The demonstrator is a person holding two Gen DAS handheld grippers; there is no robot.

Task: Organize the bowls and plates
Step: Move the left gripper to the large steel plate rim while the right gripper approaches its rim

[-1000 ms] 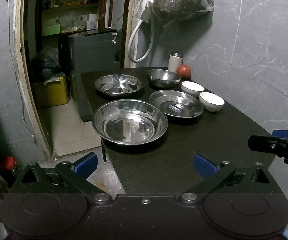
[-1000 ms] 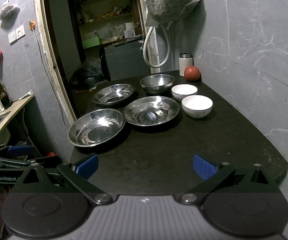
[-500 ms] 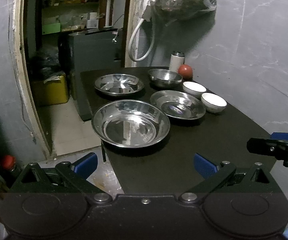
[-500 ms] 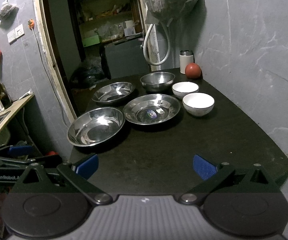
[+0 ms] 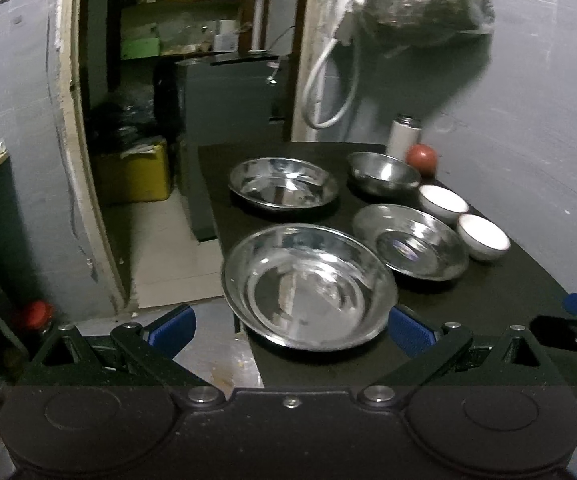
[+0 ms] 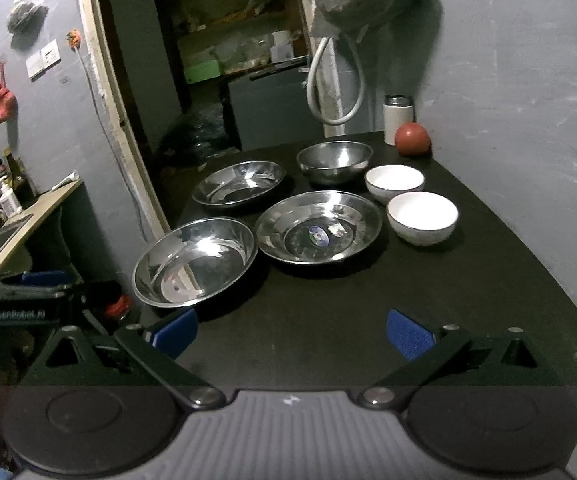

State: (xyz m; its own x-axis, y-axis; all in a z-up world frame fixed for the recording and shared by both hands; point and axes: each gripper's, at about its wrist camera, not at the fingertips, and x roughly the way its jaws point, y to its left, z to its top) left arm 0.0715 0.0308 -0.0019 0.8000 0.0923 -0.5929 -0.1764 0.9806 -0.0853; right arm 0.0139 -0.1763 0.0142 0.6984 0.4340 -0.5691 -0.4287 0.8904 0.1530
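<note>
A dark, matte-black table (image 6: 468, 300) set against a grey marbled wall (image 6: 528, 80) carries all the tableware. Largest is the wide, shallow stainless-steel basin (image 5: 308, 286) at the table's near-left edge, its rim overhanging the edge slightly in the left wrist view; beside it to the right lies a shallow steel plate bearing a small sticker (image 6: 318, 226), and behind the basin rests a third shallow steel dish (image 6: 239, 182). A deeper round steel bowl (image 6: 334, 162) stands behind the stickered plate. Two small white ceramic bowls (image 6: 422, 218) sit in a row on the right, close together, the nearer just beside the stickered plate. At the far corner a white cylindrical flask with a metal cap (image 6: 397, 118) stands upright, a red round fruit (image 6: 412, 139) next to it. The left gripper (image 5: 290, 326), blue-padded, is spread wide and empty, its fingers flanking the near rim of the basin without visible contact. The right gripper (image 6: 290, 328) is likewise spread wide and empty, above bare tabletop well short of the dishes.
</note>
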